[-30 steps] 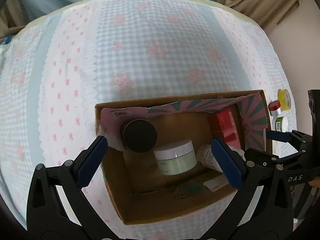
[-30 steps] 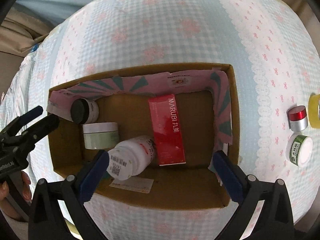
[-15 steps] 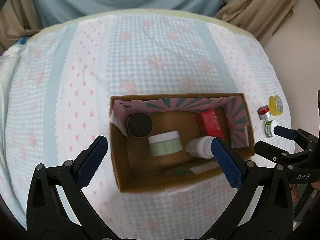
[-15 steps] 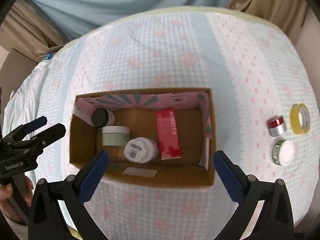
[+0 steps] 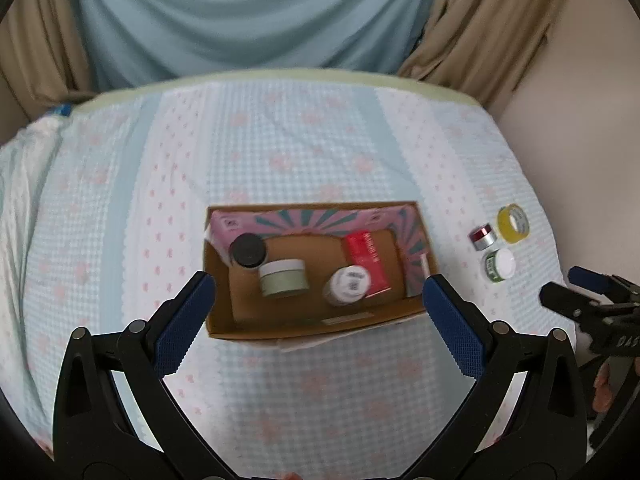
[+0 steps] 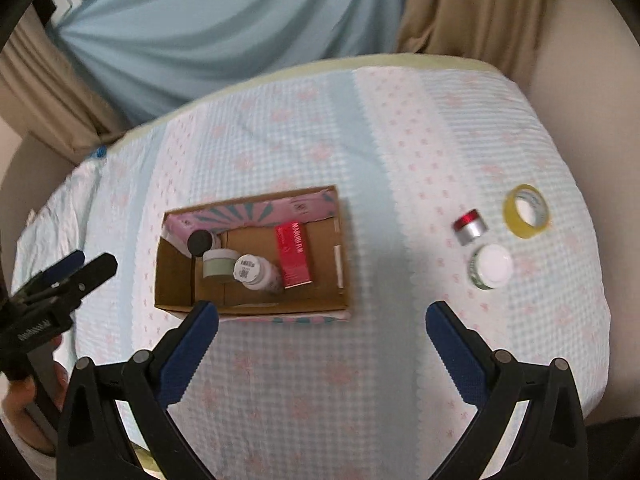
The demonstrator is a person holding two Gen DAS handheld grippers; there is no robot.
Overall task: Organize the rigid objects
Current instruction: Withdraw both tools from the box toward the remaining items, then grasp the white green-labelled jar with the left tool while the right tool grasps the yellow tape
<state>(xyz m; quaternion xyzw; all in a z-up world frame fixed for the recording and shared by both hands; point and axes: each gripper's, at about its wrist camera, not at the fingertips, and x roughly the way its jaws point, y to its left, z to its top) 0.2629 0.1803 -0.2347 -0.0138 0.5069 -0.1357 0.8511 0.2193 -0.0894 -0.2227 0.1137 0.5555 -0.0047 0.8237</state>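
The table (image 6: 360,380) wears a pale blue checked cloth. On it stand a cardboard box (image 6: 248,308), a yellow tape roll (image 6: 526,211), a red-lidded jar (image 6: 470,226) and a white-lidded jar (image 6: 491,266).

Looks like a home room: surface (image 5: 280,152) under a pastel gingham floral cloth (image 6: 400,128), blue drape (image 5: 248,16) at 12 o'clock, tan curtains (image 5: 480,28) at 1 o'clock.

matt cardboard box (image 5: 224,280), textured cloth tablecloth (image 5: 280,140)
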